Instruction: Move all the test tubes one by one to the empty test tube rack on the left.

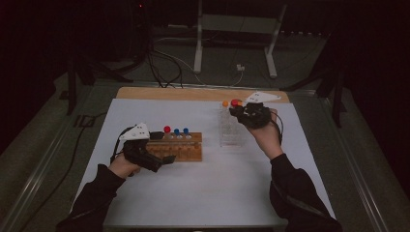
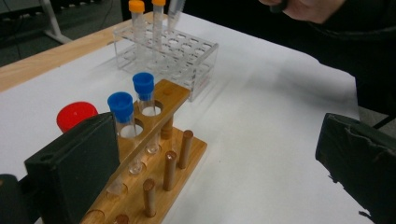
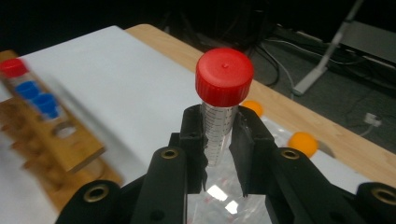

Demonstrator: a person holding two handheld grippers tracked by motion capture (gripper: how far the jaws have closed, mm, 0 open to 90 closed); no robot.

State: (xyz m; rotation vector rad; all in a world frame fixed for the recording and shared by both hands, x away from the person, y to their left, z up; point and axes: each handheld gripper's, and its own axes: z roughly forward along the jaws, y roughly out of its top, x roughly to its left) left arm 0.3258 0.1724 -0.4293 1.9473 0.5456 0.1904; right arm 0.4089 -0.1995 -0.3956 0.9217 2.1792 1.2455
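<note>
The right gripper (image 3: 218, 154) is clenched on a red-capped tube (image 3: 220, 105): its clear body stands upright between the two black jaws, the cap clear above their tips, over the clear rack (image 1: 231, 129) where orange-capped tubes (image 3: 302, 142) stand. The left gripper (image 2: 219, 163) has its jaws spread wide, one to each side of the wooden rack's (image 2: 154, 186) near end, with nothing pinched between them.
</note>
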